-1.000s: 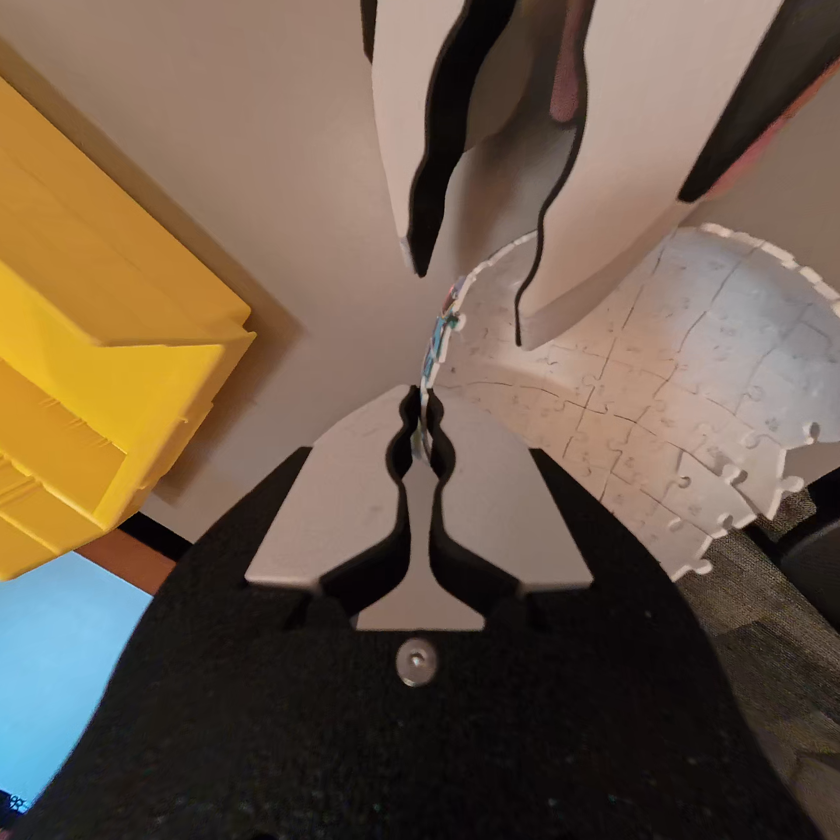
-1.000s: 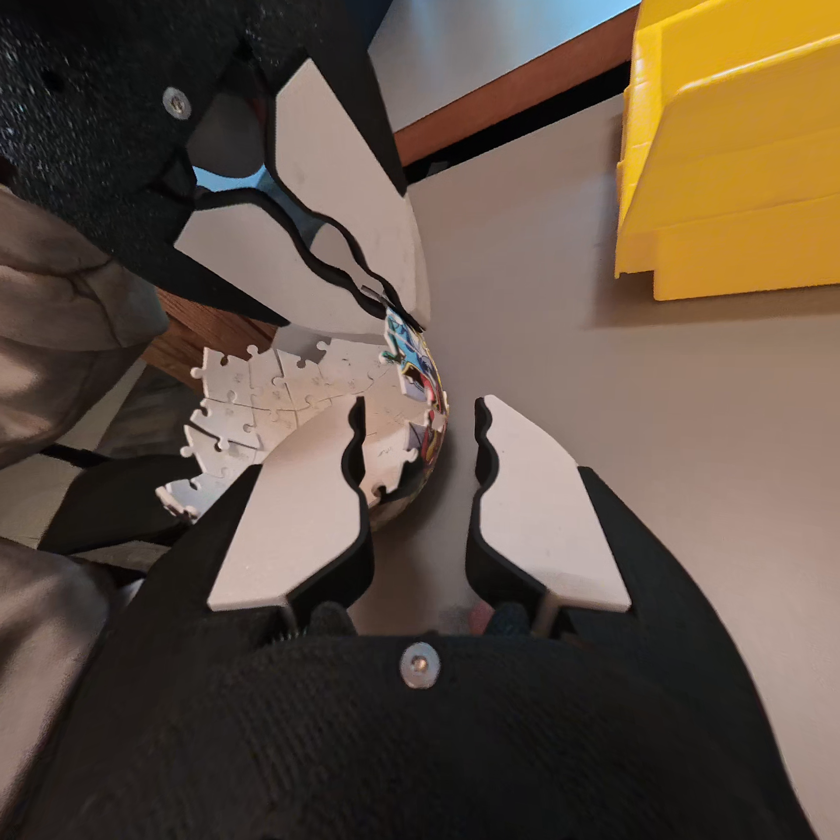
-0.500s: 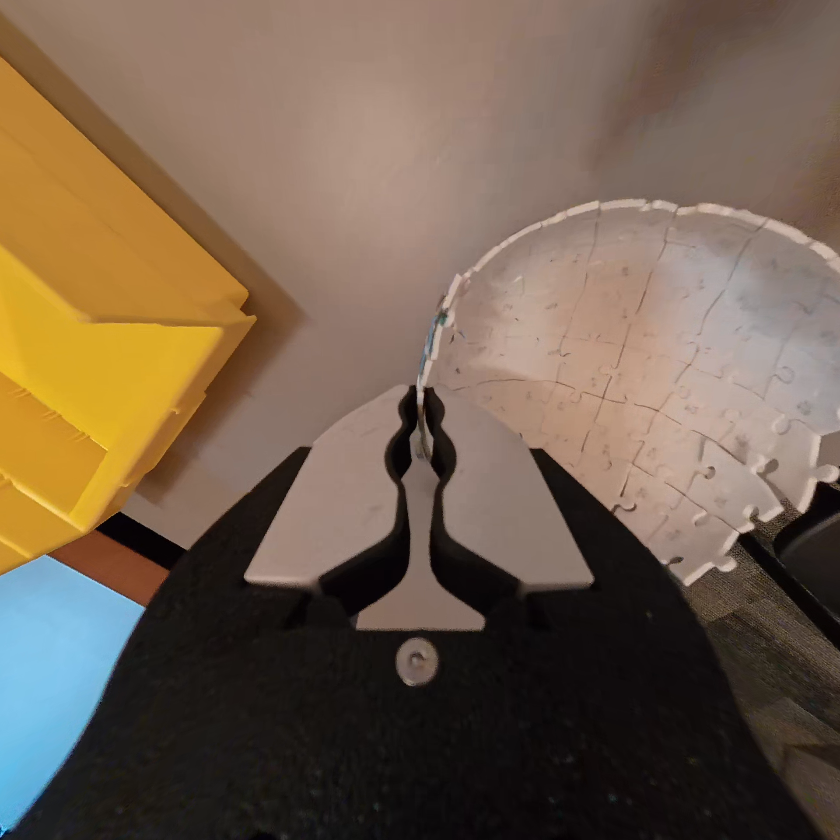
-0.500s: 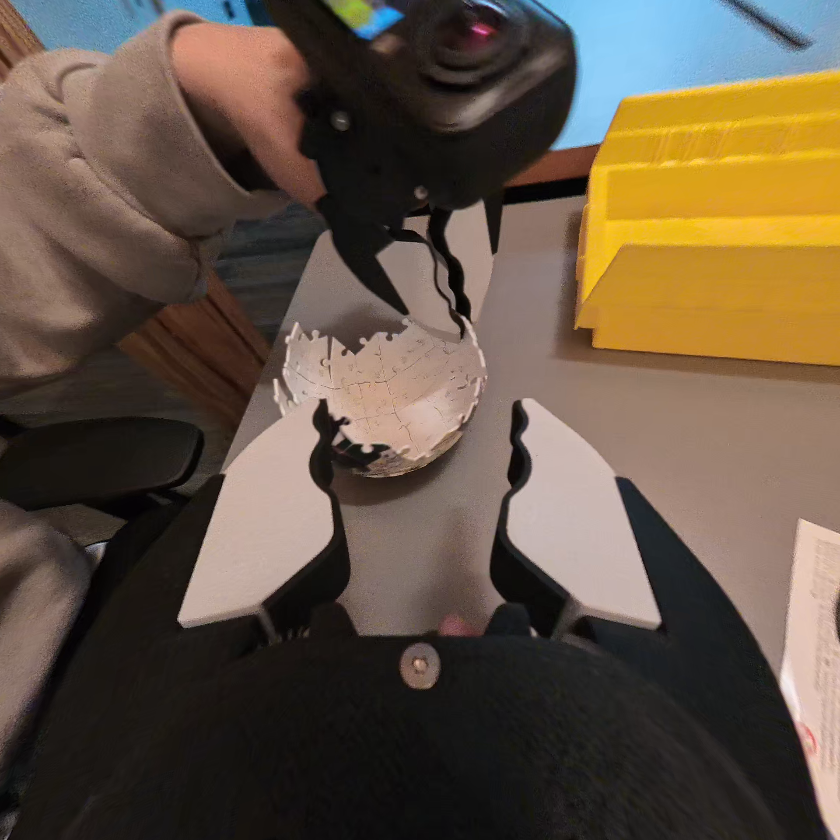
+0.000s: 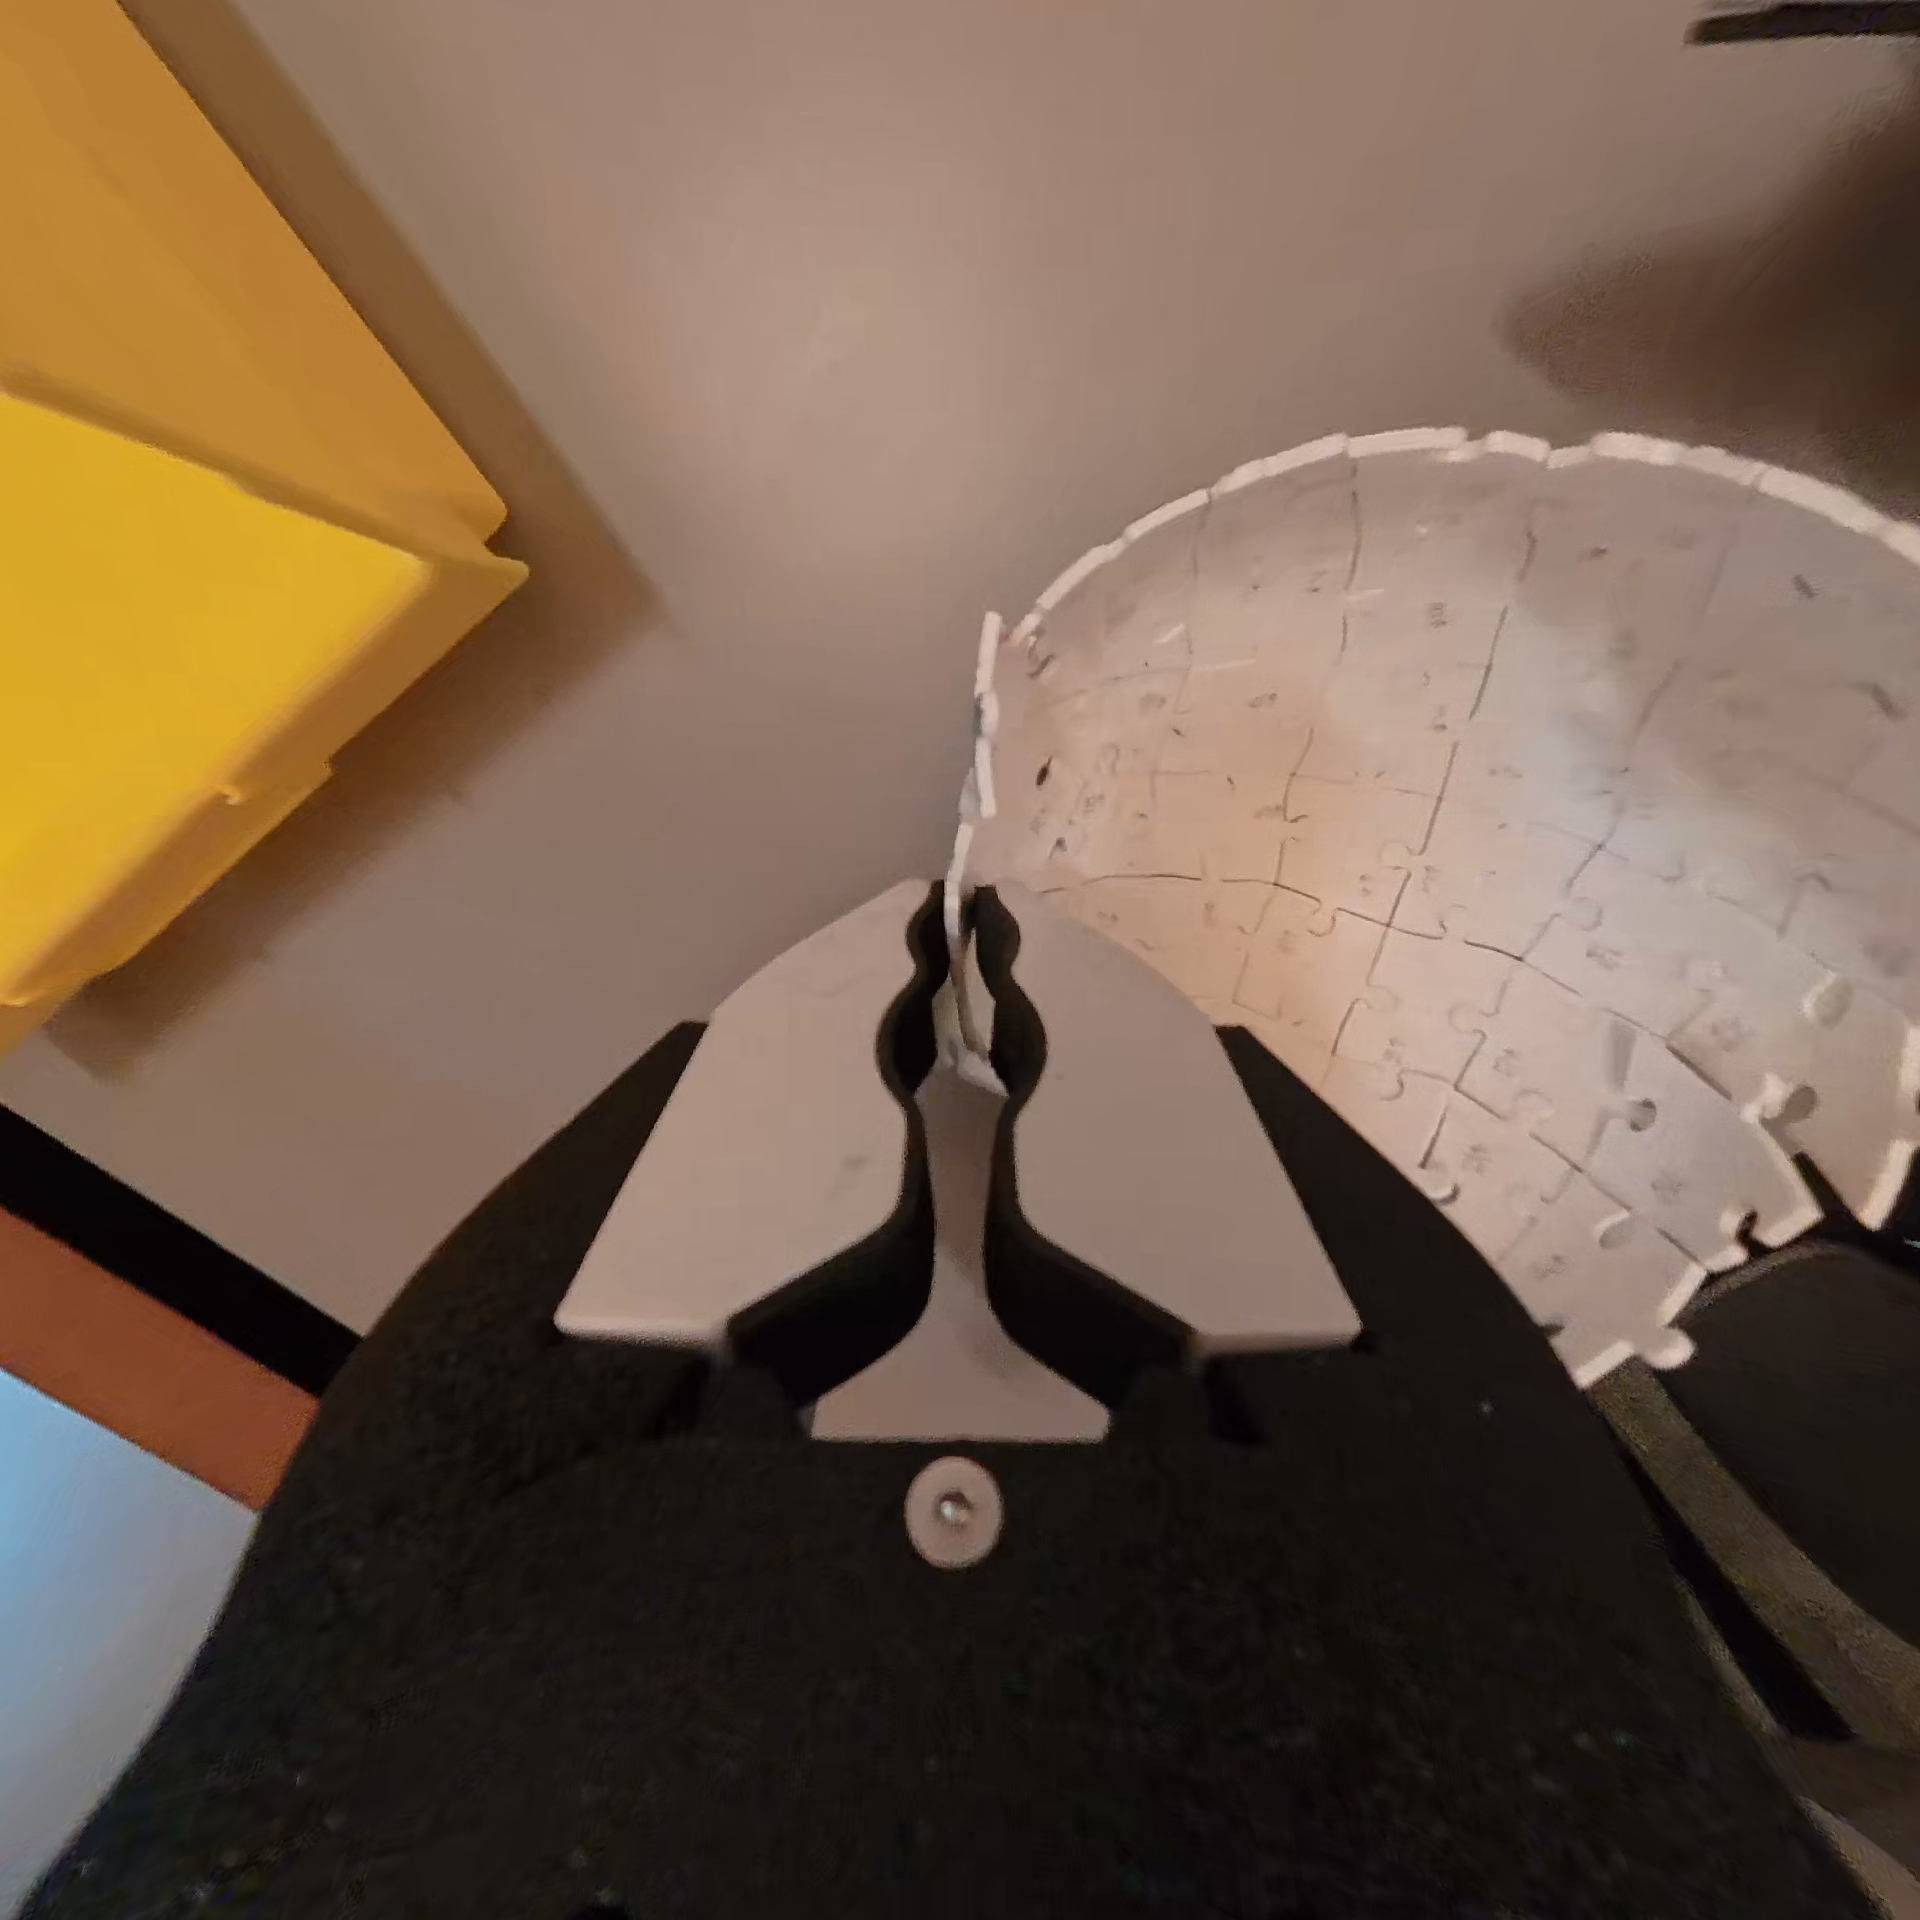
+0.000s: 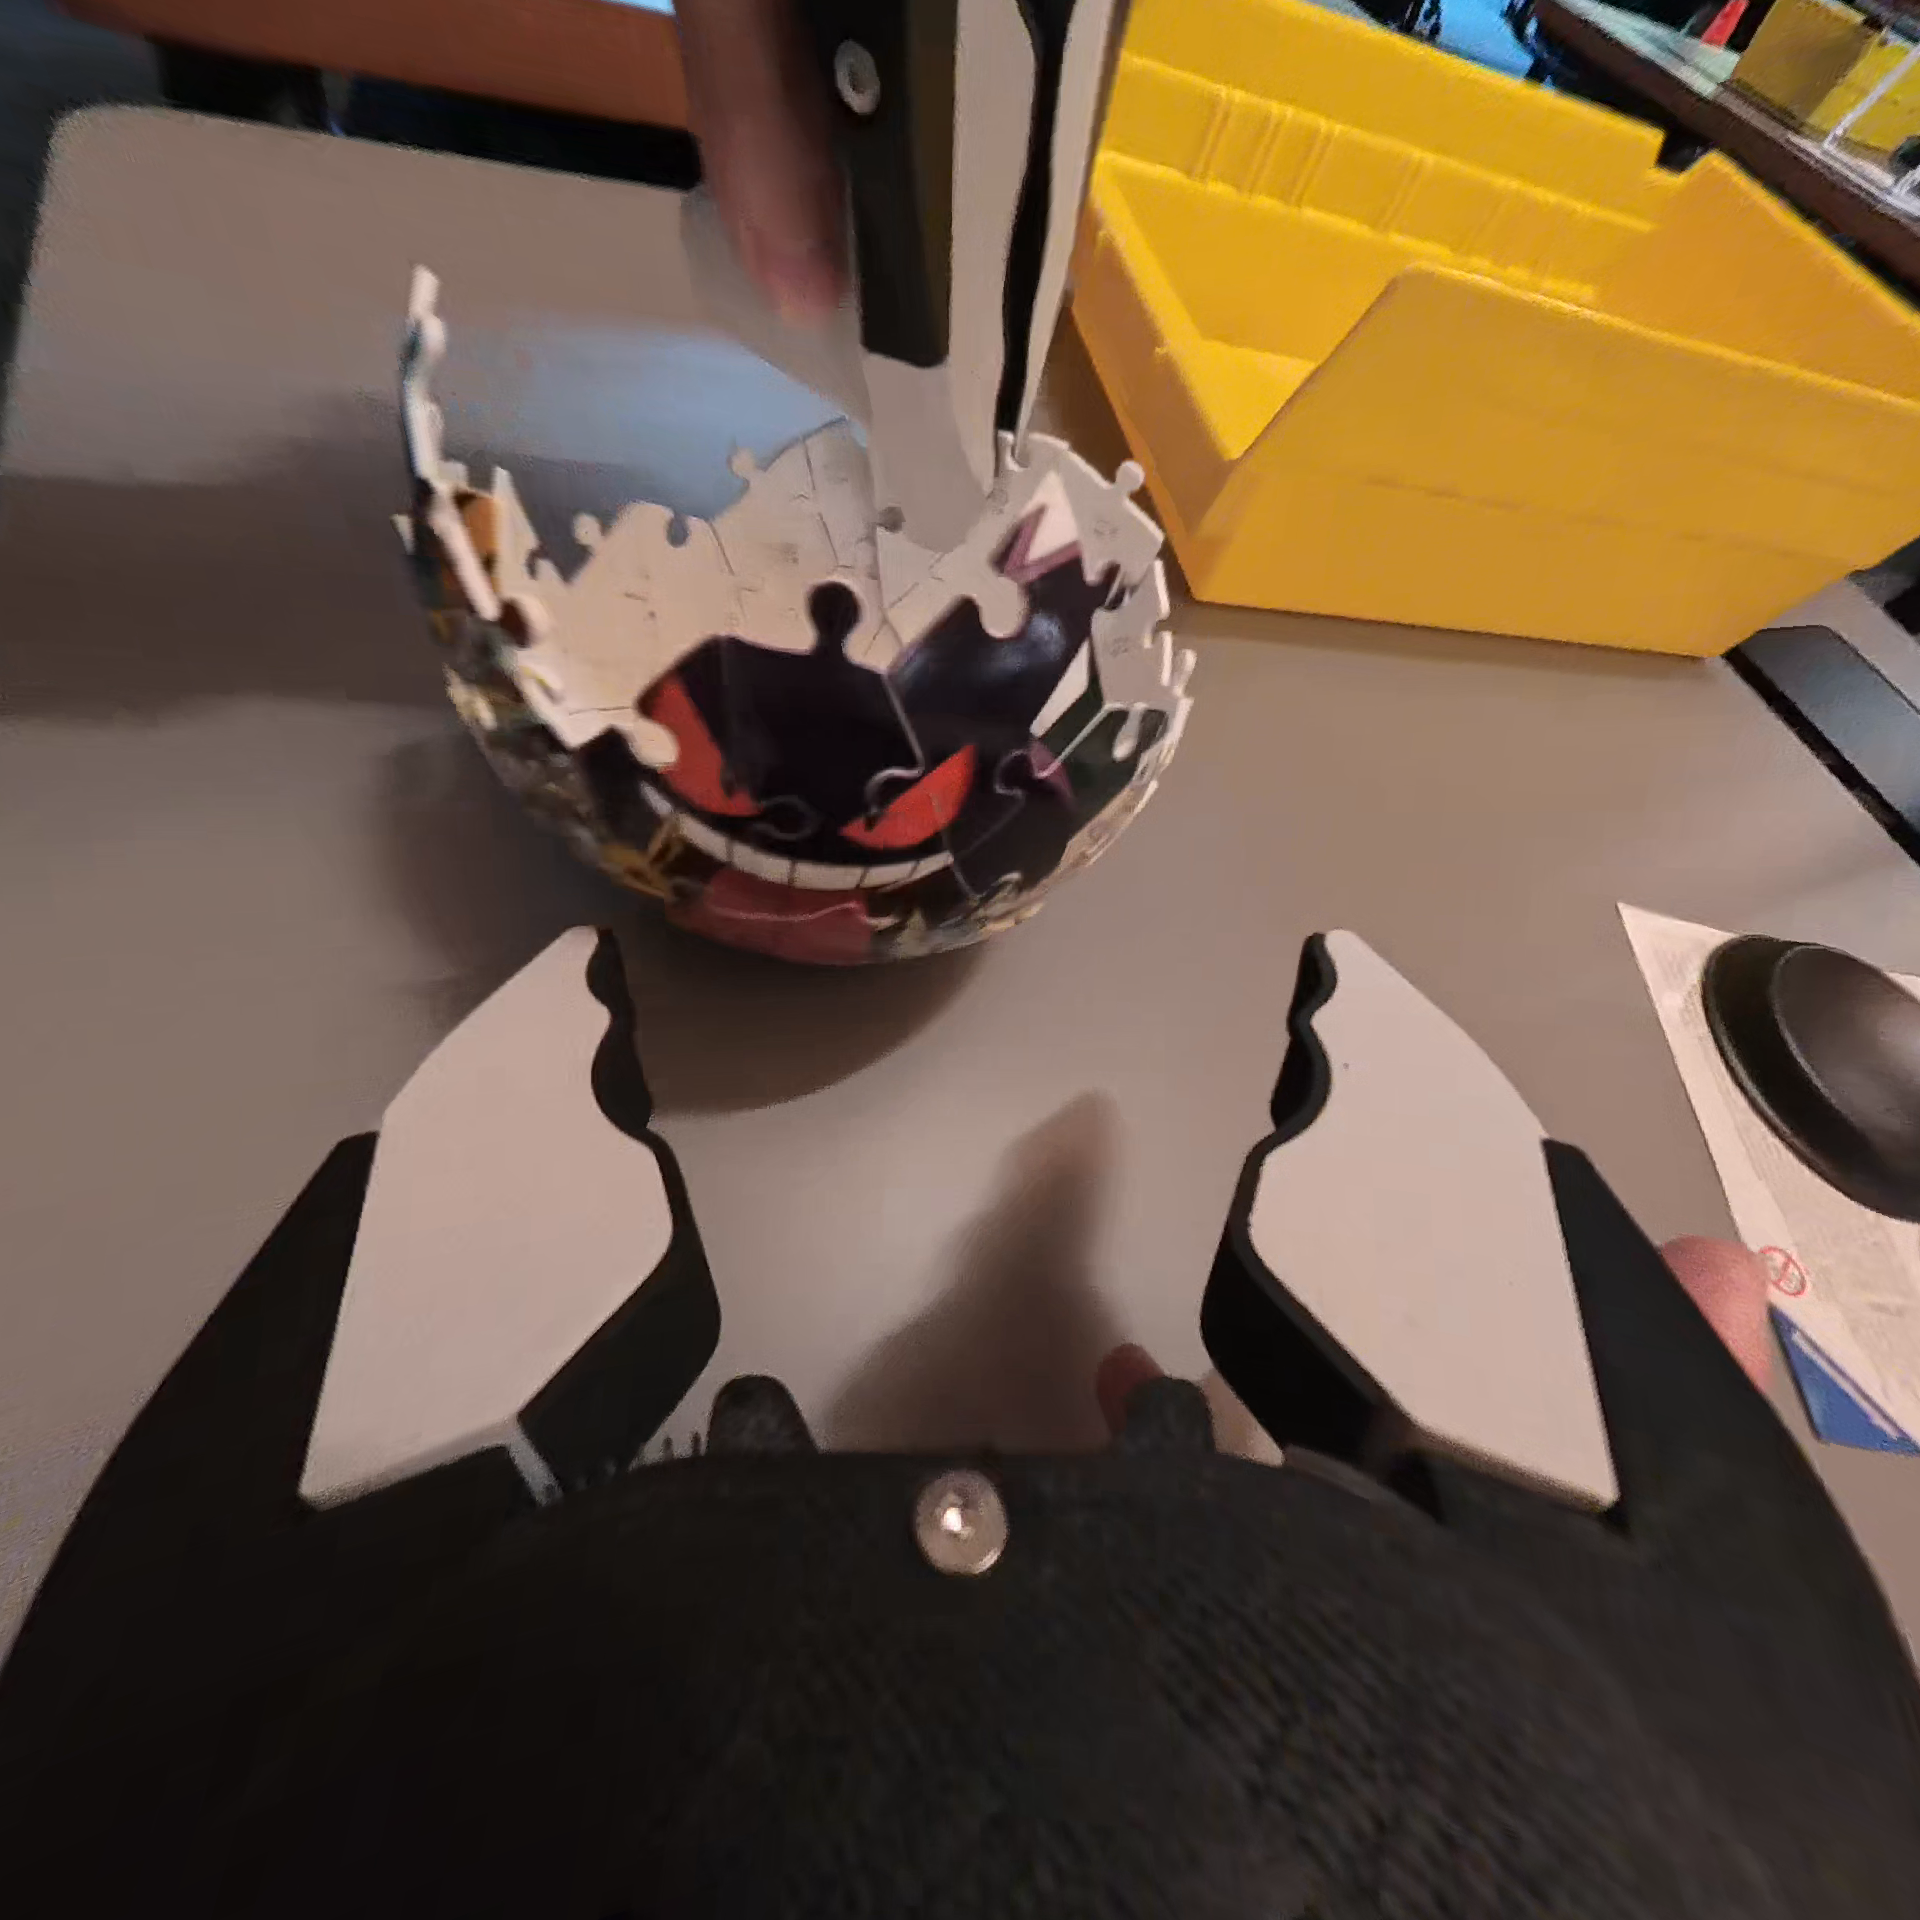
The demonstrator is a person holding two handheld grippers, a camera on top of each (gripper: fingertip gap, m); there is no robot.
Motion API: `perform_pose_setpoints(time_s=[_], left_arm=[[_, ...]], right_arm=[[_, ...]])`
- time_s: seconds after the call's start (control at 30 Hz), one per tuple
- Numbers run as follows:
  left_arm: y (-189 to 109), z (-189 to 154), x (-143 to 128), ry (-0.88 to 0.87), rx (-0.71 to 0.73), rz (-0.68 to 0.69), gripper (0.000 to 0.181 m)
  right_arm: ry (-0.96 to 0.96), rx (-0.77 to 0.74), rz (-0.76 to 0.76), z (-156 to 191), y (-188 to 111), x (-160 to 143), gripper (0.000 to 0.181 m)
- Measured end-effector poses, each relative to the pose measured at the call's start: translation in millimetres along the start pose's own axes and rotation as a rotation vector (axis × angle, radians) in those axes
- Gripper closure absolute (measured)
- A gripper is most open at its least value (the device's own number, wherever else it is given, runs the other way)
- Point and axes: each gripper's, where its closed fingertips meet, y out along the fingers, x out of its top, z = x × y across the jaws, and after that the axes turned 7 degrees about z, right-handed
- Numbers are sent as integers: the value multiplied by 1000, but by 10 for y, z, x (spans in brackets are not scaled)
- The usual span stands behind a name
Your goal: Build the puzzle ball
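Note:
The partly built puzzle ball (image 6: 810, 748) sits on the grey table as an open half shell, printed outside with a dark grinning figure, white inside. In the left wrist view its white inner side (image 5: 1455, 852) fills the right half. My left gripper (image 5: 961, 914) is shut on the shell's rim edge; it also shows in the right wrist view (image 6: 987, 436), coming down from above onto the far rim. My right gripper (image 6: 956, 966) is open and empty, just in front of the shell and apart from it.
A yellow bin (image 6: 1507, 416) stands right of the shell, also in the left wrist view (image 5: 187, 623). A paper sheet (image 6: 1787, 1216) with a black round object (image 6: 1829, 1081) lies at the right. The table's far edge (image 6: 416, 156) runs behind the shell. Across from one pair of fingers to the other is roughly 11 cm.
My right gripper has pulled back from the shell, opened wider and now sits lower in front of it. My left gripper keeps its grip on the rim.

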Motion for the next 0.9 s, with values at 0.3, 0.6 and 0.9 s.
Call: perform_pose_setpoints(time_s=[0.3,0.6,0.9], left_arm=[[46,38,-76,-62,-29,-26,175],[-6,19,-27,-96,-89,-117,178],[-169,35,40,-126,-132,-249,179]], right_arm=[[-219,55,12,104,271,90,66],[-288,-44,-73,29,252,199,67],[-307,-72,-93,8,229,215,68]])
